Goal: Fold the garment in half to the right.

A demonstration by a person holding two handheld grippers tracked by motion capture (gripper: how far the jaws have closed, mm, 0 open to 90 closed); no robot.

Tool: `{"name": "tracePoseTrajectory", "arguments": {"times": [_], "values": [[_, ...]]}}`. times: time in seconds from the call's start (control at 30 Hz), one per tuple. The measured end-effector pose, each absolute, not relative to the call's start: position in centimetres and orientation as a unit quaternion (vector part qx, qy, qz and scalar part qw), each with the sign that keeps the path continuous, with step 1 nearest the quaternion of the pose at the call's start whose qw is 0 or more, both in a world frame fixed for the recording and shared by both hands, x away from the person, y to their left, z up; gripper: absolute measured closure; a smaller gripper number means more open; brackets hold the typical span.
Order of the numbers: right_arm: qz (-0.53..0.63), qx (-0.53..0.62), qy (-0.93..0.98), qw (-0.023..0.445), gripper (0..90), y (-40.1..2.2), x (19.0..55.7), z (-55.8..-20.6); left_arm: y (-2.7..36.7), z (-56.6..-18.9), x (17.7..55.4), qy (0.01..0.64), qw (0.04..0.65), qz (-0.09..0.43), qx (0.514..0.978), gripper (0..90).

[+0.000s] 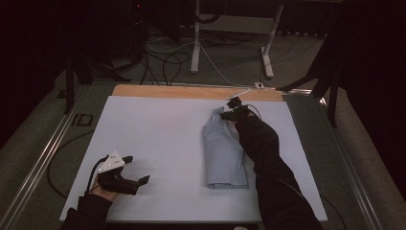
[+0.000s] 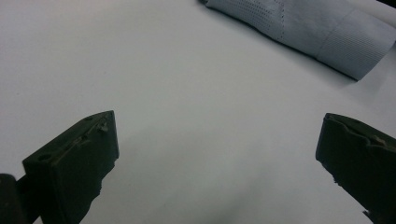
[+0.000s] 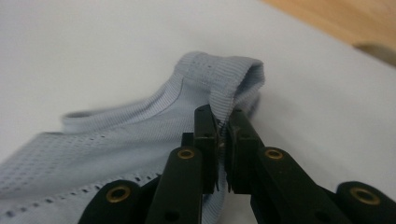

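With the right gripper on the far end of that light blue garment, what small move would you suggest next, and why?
Probably lift the right gripper slightly and draw the collar toward the near edge. Its jaws are pinched on the ribbed collar of the folded garment, which lies lengthwise on the white board. The left gripper hovers open over bare board, holding nothing.

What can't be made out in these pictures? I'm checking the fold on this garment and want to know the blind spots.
- Folded garment, high view: its right edge lies under the person's dark sleeve.
- Garment, left gripper view: cut off by the top edge.
- Ribbed collar, right gripper view: how many layers the right gripper pinches is hidden by its jaws.
- Room beyond the table, high view: too dark.
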State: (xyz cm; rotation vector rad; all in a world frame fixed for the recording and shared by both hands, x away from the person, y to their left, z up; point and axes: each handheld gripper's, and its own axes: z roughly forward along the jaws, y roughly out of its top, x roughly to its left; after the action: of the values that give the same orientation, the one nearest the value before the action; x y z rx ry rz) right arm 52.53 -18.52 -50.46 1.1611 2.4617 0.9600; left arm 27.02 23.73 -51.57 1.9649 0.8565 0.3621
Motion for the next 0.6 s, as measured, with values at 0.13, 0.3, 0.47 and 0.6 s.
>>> {"name": "tracePoseTrajectory", "arguments": {"times": [0.13,0.3,0.47,0.6], "values": [[0.323,0.405,0.847,0.119,84.7,-18.7,52.8,-50.9,23.7,-51.6,27.1,0.350,0.465,0.144,0.800,0.3],[0.311,0.414,0.847,0.121,80.7,-18.6,53.0,-51.3,23.7,-51.6,27.1,0.349,0.464,0.144,0.801,0.3],[0.310,0.420,0.844,0.126,62.6,-18.9,52.8,-51.2,23.7,-51.6,27.1,0.350,0.467,0.144,0.799,0.3],[0.315,0.418,0.844,0.121,50.0,-19.1,52.3,-50.5,23.7,-51.5,27.1,0.347,0.466,0.147,0.801,0.3]]}}
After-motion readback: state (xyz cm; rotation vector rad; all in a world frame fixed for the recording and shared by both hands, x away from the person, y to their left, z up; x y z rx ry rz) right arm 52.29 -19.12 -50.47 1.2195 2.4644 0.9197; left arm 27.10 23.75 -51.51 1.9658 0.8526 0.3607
